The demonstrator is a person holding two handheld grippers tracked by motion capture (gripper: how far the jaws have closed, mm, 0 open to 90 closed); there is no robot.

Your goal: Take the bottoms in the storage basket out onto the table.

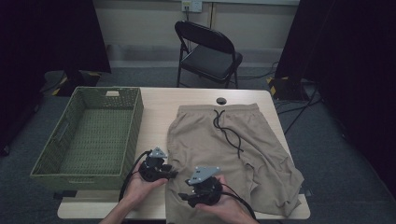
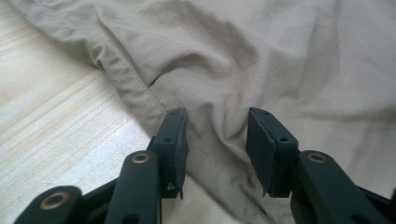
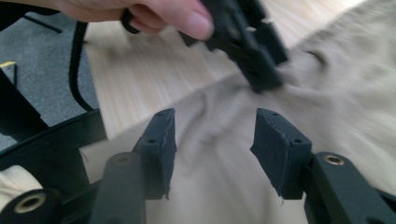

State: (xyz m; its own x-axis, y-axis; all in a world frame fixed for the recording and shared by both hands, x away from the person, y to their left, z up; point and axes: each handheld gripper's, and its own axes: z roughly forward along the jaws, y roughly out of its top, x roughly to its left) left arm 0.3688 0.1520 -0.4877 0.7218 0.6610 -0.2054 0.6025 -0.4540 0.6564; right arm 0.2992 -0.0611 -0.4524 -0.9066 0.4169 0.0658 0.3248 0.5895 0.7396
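Khaki shorts (image 1: 233, 140) lie flat on the wooden table (image 1: 159, 102), waistband at the far side, with a black drawstring (image 1: 226, 130) trailing down the front. My left gripper (image 1: 173, 173) is at the shorts' near left edge. In the left gripper view its jaws (image 2: 217, 121) stand open over the seamed edge of the shorts (image 2: 261, 56), and the pads do not press on the cloth. My right gripper (image 1: 183, 189) hovers just right of it over the near leg. Its jaws (image 3: 215, 123) are open above the shorts (image 3: 327, 93), pointing towards the left gripper (image 3: 252, 51).
A green woven basket (image 1: 88, 135) stands on the table's left part, beside the shorts. A black folding chair (image 1: 208, 51) is behind the table. A small round hole (image 1: 221, 101) sits near the table's far edge. Bare wood (image 2: 46, 116) lies left of the shorts.
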